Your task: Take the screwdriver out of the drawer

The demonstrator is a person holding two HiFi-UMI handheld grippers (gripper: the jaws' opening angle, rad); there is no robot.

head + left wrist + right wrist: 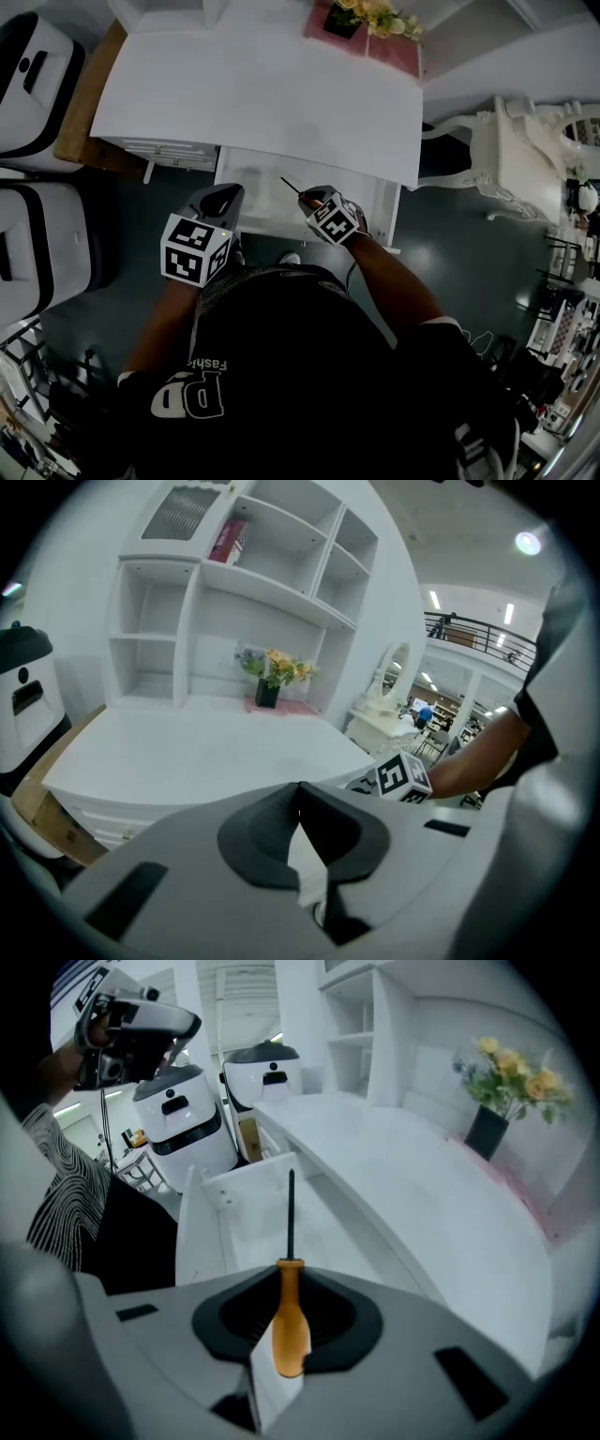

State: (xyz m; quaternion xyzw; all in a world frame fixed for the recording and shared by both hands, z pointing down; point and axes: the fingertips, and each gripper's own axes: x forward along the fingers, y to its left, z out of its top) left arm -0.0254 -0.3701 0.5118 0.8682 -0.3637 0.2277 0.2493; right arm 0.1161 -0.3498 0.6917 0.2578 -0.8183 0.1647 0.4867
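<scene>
right gripper [289,1274]: tilted down above the drawer [382,208], fingers clamping the handle.
screwdriver [290,1321]: orange handle, thin dark shaft.
left gripper [300,797]: fingers together, empty.

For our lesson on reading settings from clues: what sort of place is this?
Probably a furniture showroom in a big hall: a white desk with shelves, an ornate white dressing table, and a railed upper gallery.

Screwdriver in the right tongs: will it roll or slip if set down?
Likely stiff and light: the screwdriver has a thin dark shaft and small orange handle. The rounded handle looks smooth, so it could slip in the right tongs or roll on the flat white desk.
</scene>
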